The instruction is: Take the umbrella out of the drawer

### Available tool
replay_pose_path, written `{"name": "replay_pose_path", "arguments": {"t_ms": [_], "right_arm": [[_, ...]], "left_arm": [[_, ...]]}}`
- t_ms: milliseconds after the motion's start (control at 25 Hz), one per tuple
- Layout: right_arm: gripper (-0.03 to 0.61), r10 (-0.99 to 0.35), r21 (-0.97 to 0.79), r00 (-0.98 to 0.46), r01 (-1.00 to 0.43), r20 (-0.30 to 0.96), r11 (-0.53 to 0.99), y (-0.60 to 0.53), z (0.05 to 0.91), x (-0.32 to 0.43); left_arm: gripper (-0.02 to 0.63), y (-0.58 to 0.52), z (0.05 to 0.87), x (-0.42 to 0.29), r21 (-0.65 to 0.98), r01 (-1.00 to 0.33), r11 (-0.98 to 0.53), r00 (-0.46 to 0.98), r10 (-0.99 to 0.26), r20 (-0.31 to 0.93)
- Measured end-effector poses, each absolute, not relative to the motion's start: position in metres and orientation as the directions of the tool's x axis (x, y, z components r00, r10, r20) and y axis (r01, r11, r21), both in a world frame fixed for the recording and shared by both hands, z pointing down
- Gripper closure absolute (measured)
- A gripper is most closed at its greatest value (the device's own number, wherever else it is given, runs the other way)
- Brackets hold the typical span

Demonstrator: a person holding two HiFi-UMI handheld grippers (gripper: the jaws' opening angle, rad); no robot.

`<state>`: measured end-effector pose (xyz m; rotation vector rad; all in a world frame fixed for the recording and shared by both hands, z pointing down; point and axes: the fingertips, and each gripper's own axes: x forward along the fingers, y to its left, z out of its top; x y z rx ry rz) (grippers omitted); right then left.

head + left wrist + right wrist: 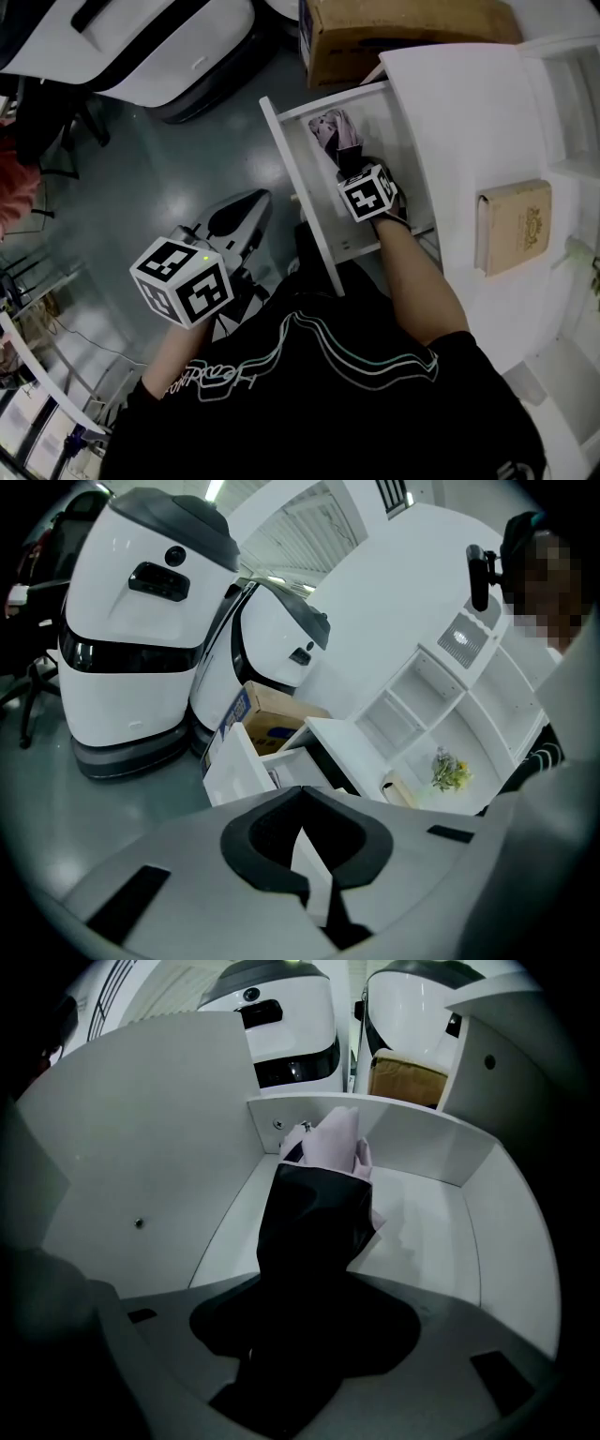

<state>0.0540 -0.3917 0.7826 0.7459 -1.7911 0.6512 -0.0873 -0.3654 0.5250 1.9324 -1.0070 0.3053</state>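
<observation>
Pink, soft, light umbrella (339,1143) in drawer (427,1152); right gripper's (298,1340) jaws apparently clamp its firmer black end, at 6 o'clock; left gripper's (314,878) jaws closed, empty.

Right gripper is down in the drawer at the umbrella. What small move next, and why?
Probably lift the right gripper straight up a little: its jaws are shut on the umbrella at its dark end, while the pink end lies inside the drawer, whose walls rise around it.

One umbrella (335,130), one drawer (295,187), one book (513,225)
</observation>
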Motion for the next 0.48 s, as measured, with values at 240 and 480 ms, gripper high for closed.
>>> {"name": "replay_pose_path", "arguments": {"t_ms": [240,480], "right_arm": [[0.365,-0.184,-0.076,-0.257,-0.751,0.949,0.656,-0.392,0.779,0.053],[0.373,-0.176,-0.086,-0.269,-0.741,0.947,0.666,-0.391,0.771,0.054]], "left_arm": [[0.594,-0.356,0.525,-0.085,0.606,-0.752,-0.259,0.638,-0.519,0.57],[0.594,-0.35,0.522,-0.089,0.576,-0.774,-0.263,0.614,-0.534,0.581]]}}
